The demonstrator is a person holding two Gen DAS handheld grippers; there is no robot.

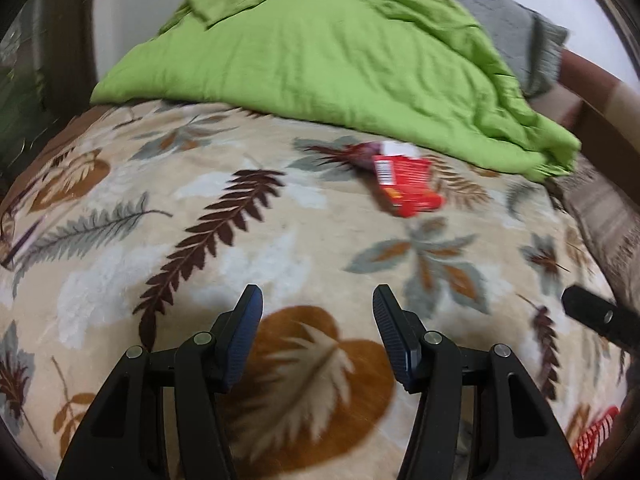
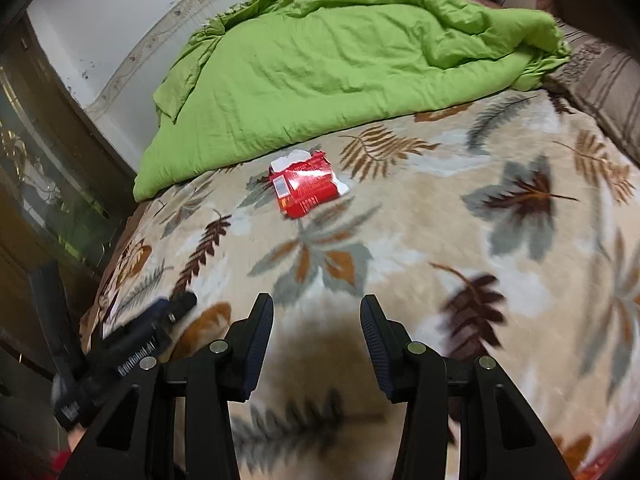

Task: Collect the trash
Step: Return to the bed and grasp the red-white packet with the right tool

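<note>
A: Where's the trash rn?

B: Red wrapper (image 2: pixel 306 188), torn open at the top w/ white inside showing. Lies flat on the leaf-print blanket (image 2: pixel 420 240), just beside the near edge of the green quilt (image 2: pixel 320 60). Can't tell if it touches the quilt.

A: Grippers?

B: Left gripper (image 1: pixel 318 320) hangs over the blanket, jaws partway apart, nothing btwn them. Wrapper (image 1: pixel 404 186) is ahead of it, a bit to the right, well apart from the tips. Right gripper (image 2: pixel 317 324) same deal: jaws partway apart, empty, wrapper straight ahead and slightly left.

A: Both in each other's view?

B: Yep. Left one shows at the lower left of the right cam, blurred. One black tip of the right one pokes in at the right edge of the left cam.

A: Anything else?

B: Grey blanket (image 1: pixel 516 20) behind the quilt, striped cushion (image 2: pixel 600 80) at the far right. Pics are a bit smeared.
</note>
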